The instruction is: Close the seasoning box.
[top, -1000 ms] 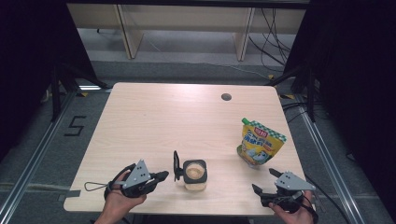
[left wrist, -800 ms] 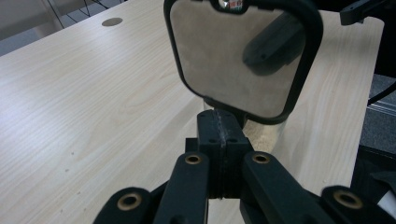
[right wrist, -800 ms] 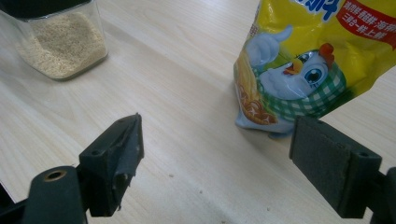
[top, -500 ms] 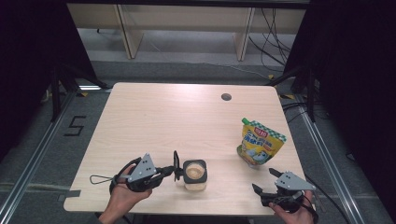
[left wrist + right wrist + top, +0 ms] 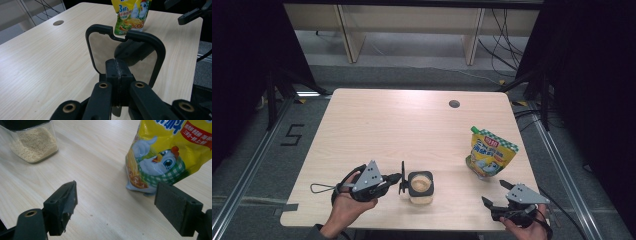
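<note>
A clear square jar (image 5: 420,187) of pale grains stands open near the table's front edge; its glass side is in the right gripper view (image 5: 35,142). Its black-framed lid (image 5: 402,172) stands upright at the jar's left side. My left gripper (image 5: 397,178) is shut on the lid's tab, and the left gripper view shows the jaws (image 5: 120,72) pressed together under the lid frame (image 5: 160,50). A yellow pouch (image 5: 491,155) with a cartoon bird stands at the right. My right gripper (image 5: 493,192) is open in front of the pouch (image 5: 170,152), nothing between its jaws (image 5: 120,205).
The light wooden table (image 5: 387,130) has a round cable hole (image 5: 454,104) near its far edge. Dark floor and metal rails surround the table, with shelving legs behind. The right gripper (image 5: 192,13) shows at the upper right of the left gripper view, beside the pouch (image 5: 130,12).
My left hand has shifted slightly right and up while keeping hold of the lid. The right gripper, the jar and the pouch have stayed put.
</note>
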A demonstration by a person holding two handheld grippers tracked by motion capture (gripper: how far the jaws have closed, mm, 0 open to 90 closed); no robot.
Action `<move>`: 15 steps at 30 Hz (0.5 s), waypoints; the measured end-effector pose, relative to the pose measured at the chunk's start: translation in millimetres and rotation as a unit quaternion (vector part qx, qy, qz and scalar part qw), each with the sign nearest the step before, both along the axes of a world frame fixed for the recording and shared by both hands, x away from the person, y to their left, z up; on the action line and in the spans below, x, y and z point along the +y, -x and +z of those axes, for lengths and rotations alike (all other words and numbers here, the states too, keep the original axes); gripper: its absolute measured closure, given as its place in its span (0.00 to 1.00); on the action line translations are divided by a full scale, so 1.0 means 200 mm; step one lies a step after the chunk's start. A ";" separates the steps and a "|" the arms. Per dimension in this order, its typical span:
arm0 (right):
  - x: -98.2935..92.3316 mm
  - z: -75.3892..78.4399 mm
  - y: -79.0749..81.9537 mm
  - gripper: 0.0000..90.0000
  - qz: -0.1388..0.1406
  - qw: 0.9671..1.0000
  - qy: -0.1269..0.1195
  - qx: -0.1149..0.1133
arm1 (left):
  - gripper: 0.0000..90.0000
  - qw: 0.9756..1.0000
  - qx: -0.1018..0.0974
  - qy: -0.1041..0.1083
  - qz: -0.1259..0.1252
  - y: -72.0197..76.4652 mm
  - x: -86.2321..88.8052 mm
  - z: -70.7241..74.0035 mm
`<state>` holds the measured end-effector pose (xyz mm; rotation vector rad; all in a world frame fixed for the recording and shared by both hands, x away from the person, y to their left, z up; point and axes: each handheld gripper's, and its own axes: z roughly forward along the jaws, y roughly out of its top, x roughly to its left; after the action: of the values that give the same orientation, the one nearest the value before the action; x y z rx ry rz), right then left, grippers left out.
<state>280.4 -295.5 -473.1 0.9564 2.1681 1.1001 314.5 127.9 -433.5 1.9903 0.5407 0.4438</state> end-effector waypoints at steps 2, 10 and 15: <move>0.00 0.00 0.00 0.22 0.002 1.000 0.001 -0.002 | 0.99 1.000 -0.003 -0.003 -0.007 0.00 -0.02 0.00; 0.00 0.00 0.01 0.22 0.000 1.000 -0.002 0.009 | 0.99 1.000 0.002 -0.007 -0.023 -0.02 -0.12 -0.01; 0.00 0.00 0.01 0.22 0.002 1.000 0.000 0.005 | 0.99 0.999 0.005 -0.014 -0.029 -0.03 -0.14 -0.03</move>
<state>279.2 -294.7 -472.6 0.9601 2.1783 1.0991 320.2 99.0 -439.1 2.0301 0.4846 0.4080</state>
